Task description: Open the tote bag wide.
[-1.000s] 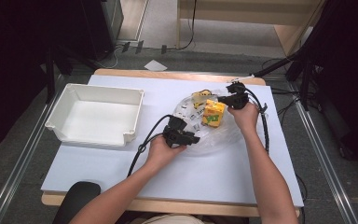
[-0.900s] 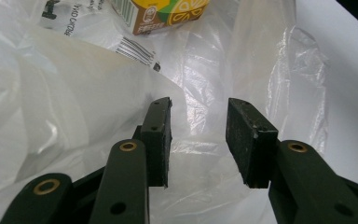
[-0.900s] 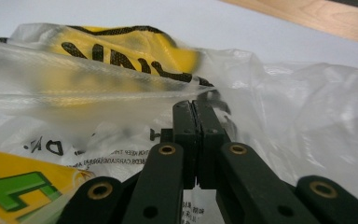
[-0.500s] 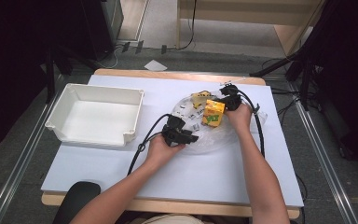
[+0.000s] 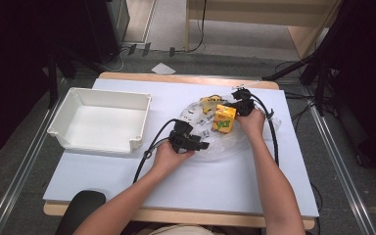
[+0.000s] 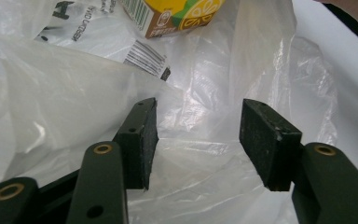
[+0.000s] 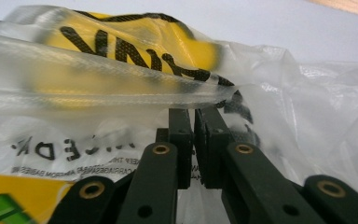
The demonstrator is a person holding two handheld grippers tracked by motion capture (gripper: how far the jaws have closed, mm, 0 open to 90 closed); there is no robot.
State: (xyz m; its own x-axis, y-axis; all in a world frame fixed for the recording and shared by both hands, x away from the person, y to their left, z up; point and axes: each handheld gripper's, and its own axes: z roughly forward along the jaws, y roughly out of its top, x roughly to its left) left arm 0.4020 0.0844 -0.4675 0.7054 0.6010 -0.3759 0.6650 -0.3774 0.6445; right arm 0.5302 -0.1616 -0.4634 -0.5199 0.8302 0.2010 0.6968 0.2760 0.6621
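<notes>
The clear plastic bag (image 5: 210, 132) lies crumpled on the white table (image 5: 225, 186), right of centre, thin, glossy and creased, printed with black lettering and a barcode; inside or upon it sit a yellow carton (image 5: 223, 119) with a green and citrus pattern, boxy and upright, and behind it a yellow packet (image 5: 208, 102) marked in black (seen through the film in the right gripper view); the left gripper (image 6: 198, 133) has just been opening its 2 matte black jaws, which now stand apart with loose film between them, the pads not pressing on it; the right gripper (image 7: 193, 140) has its 2 jaws nearly together, pinching a fold of the bag's film; a white rectangular plastic tub (image 5: 100, 120), smooth-walled, stands well apart at the table's left.
</notes>
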